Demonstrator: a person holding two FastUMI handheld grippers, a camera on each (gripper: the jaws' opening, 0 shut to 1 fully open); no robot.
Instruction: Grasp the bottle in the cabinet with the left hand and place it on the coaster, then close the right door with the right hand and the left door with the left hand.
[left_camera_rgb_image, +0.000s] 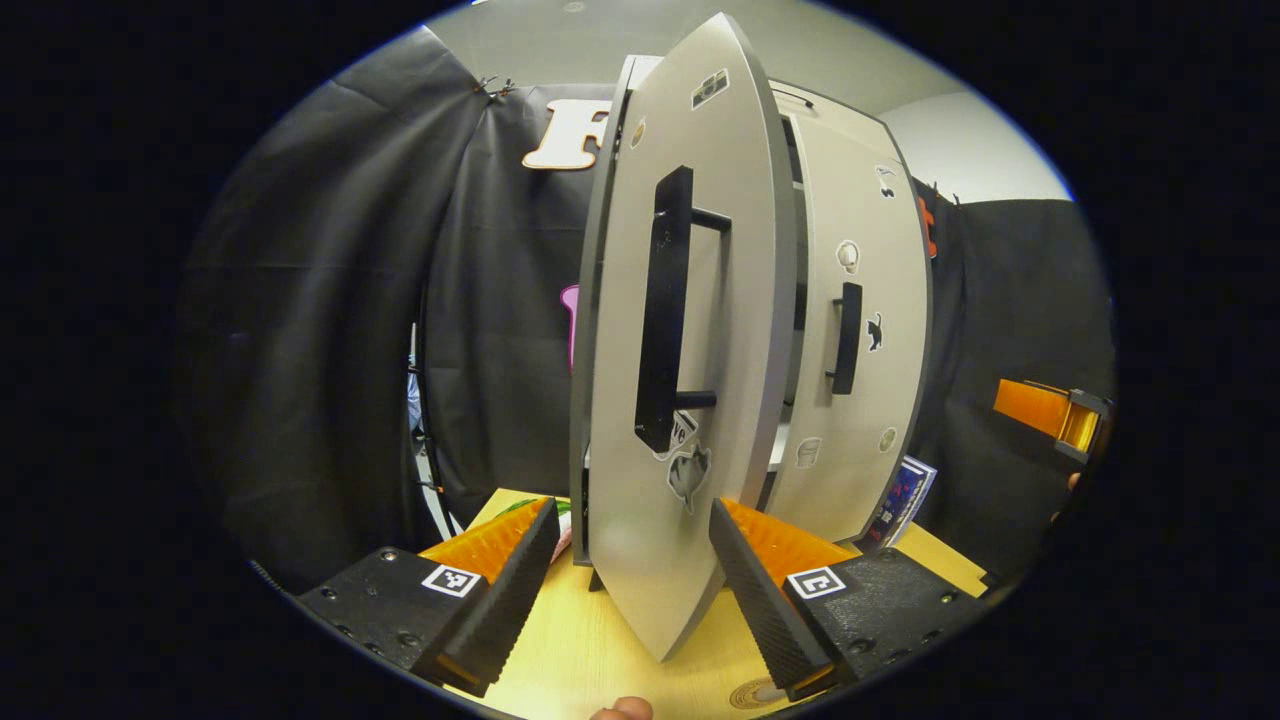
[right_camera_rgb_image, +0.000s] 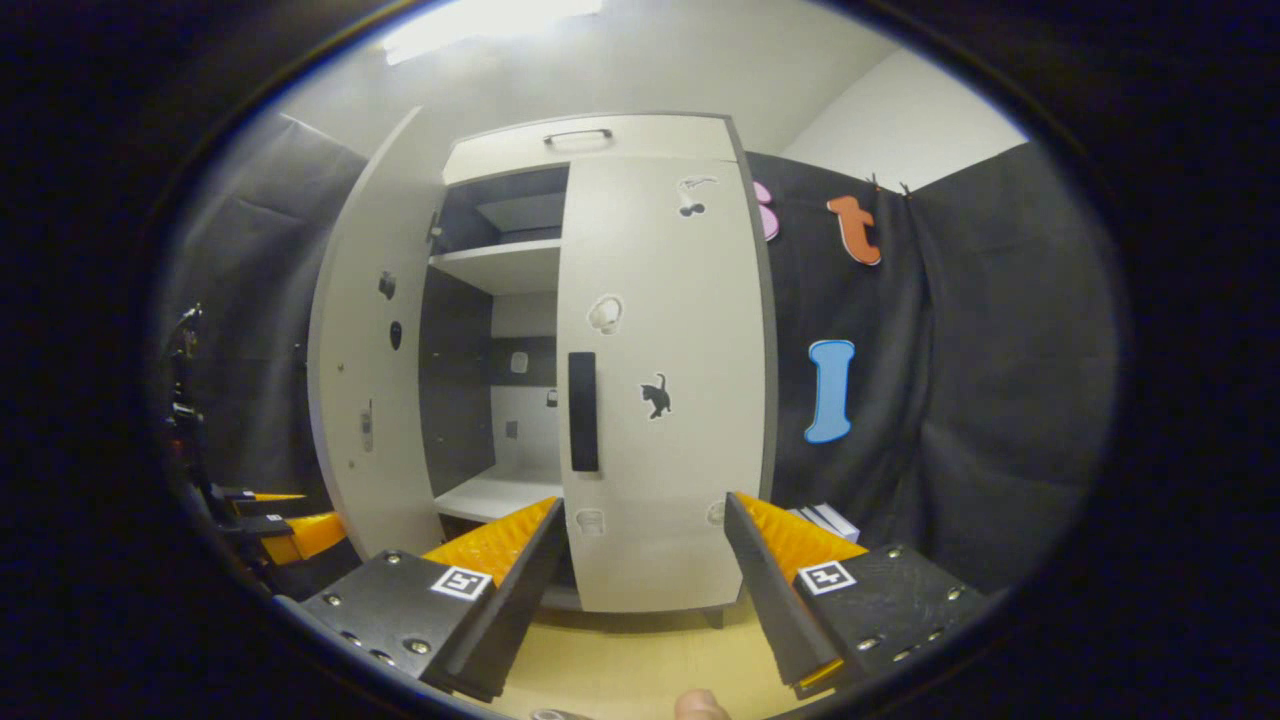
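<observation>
The pale grey cabinet stands on the wooden table. Its right door is shut flat, with a black handle. The left door hangs swung out toward me, seen almost edge-on, its black handle facing right. My left gripper is open, and the lower corner of that door sits between its fingers without being pinched. My right gripper is open in front of the shut right door, holding nothing. Bare shelves show through the open left half. A small round disc lies at the table's near edge.
The yellow table top runs under the cabinet. A flat box or booklet leans by the cabinet's right side. The right gripper shows at the far right of the left gripper view, the left gripper low on the left of the right gripper view.
</observation>
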